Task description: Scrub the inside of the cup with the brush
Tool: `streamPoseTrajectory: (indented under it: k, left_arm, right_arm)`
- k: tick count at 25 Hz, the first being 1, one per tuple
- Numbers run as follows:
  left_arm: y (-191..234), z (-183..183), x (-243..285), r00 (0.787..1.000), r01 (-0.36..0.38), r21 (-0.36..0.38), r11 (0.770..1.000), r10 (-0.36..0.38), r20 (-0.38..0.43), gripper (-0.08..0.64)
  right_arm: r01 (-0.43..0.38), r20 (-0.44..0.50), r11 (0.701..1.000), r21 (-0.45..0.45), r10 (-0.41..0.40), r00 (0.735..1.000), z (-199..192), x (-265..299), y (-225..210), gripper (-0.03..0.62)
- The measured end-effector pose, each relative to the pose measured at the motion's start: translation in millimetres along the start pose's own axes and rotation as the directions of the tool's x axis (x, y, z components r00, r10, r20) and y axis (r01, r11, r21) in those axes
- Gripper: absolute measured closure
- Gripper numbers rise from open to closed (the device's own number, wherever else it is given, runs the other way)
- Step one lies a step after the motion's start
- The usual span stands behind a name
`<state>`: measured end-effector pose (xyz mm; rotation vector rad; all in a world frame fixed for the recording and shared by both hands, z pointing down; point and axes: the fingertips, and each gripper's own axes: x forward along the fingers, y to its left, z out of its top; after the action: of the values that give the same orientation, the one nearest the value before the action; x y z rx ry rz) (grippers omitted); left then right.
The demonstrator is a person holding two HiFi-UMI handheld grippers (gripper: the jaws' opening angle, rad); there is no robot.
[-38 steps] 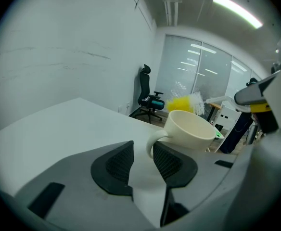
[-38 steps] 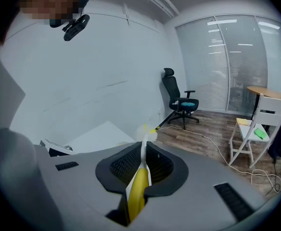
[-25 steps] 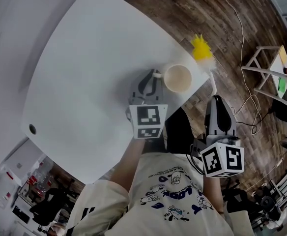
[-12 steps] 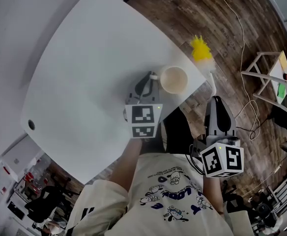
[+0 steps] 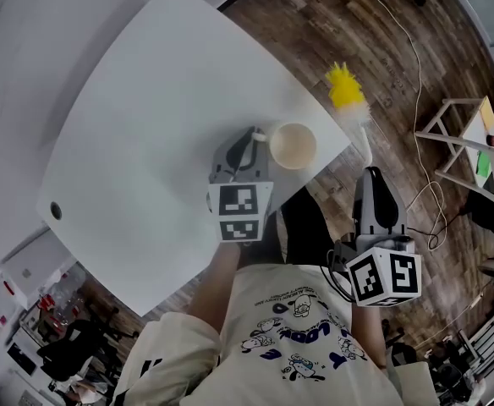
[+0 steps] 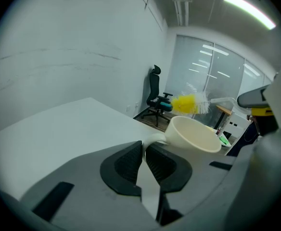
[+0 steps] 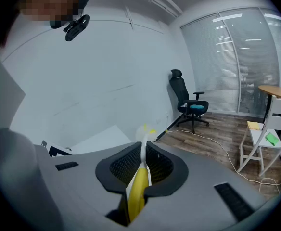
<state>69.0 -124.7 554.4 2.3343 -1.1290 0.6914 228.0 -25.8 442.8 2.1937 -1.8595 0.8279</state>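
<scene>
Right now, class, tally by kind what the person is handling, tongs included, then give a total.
Cup: 1, handle gripped in the left tongs
Brush: 1, yellow-headed, held by the right tongs
Tongs: 2
Total: 4

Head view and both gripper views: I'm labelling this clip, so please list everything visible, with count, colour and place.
Table: one, white, fills the head view's left.
Cup: one, cream, by the table's near edge, nothing inside it.
Brush: one, yellow and white bristles, white stem, yellow handle; its head is out past the table edge, beyond the cup.
Office chair: one, black with teal seat, far across the room.
Cable: one, white, on the brown wooden floor.
Stand: one, white frame, on the floor at right.
Person's shirt: cream, printed, bottom of head view.
Left tool: grey, shut on the cup's handle.
Right tool: grey, shut on the brush's handle.
</scene>
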Motion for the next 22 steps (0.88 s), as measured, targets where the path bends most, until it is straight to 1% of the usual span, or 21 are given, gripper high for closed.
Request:
streamPoseTrajectory:
  k: [3, 7, 12, 14, 19, 22]
  left_arm:
    - [5, 6, -5, 1.000, -0.027, 0.000, 1.000, 0.027, 0.005, 0.526]
    - [10, 16, -11, 0.997, -0.070, 0.018, 0.997, 0.070, 0.013, 0.526]
    - [15, 34, -26, 0.992, -0.125, 0.095, 0.988, 0.121, 0.046, 0.526]
    - [18, 40, -32, 0.988, -0.146, 0.107, 0.983, 0.141, 0.059, 0.526]
    - [31, 56, -48, 0.979, -0.195, 0.077, 0.978, 0.189, 0.082, 0.526]
    - [42, 64, -58, 0.968, -0.240, 0.065, 0.969, 0.235, 0.085, 0.528]
  right_arm:
    - [-0.021, 0.005, 1.000, -0.009, 0.021, 1.000, 4, -1, 2, 0.548]
    - [-0.053, 0.009, 0.998, -0.018, 0.053, 0.999, 8, -2, 4, 0.548]
    - [-0.101, 0.027, 0.995, -0.017, 0.101, 0.995, 20, -2, 14, 0.548]
    - [-0.120, 0.038, 0.992, -0.024, 0.121, 0.992, 25, -2, 19, 0.548]
    - [-0.186, 0.058, 0.982, -0.038, 0.188, 0.980, 40, -1, 29, 0.548]
    - [-0.223, 0.061, 0.973, -0.050, 0.226, 0.972, 51, -1, 36, 0.548]
